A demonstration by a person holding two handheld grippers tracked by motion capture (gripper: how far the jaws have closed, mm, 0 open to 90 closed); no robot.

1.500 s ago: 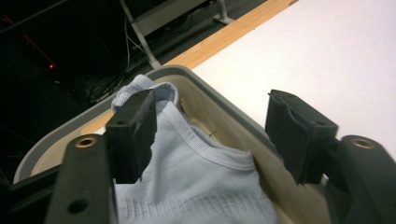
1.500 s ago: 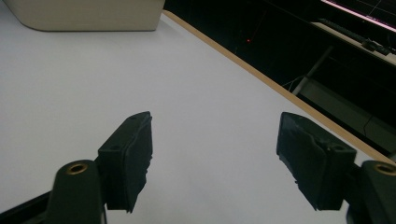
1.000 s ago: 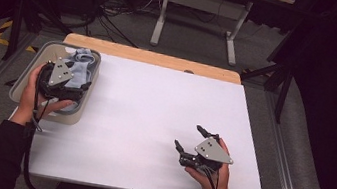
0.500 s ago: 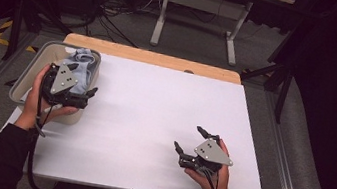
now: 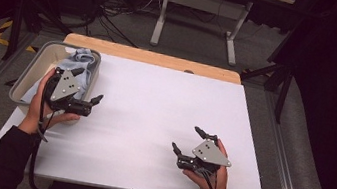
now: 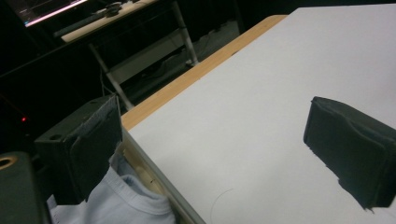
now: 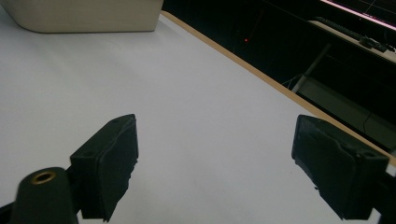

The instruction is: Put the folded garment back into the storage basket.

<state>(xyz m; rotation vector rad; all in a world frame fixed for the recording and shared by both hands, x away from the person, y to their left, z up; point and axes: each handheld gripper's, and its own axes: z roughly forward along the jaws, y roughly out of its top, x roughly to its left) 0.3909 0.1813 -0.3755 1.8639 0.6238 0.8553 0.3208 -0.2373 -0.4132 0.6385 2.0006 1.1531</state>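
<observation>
A light blue cloth lies bunched in a grey bin at the table's left edge. My left gripper hovers over the bin's right rim, one jaw above the cloth and the other above the white table top. Its jaws have just been opening and stand wide, and the left gripper holds nothing. Over the front right of the table, my right gripper is held in a hand. The right gripper is open with nothing between its jaws.
A wooden strip runs along the table's far edge. The bin shows at the top left of the right gripper view. Behind the table stand a desk frame and cables on the floor.
My left gripper has moved right, from over the cloth in the bin to the bin's right rim, and its jaws have spread wider. The right gripper has stayed in place.
</observation>
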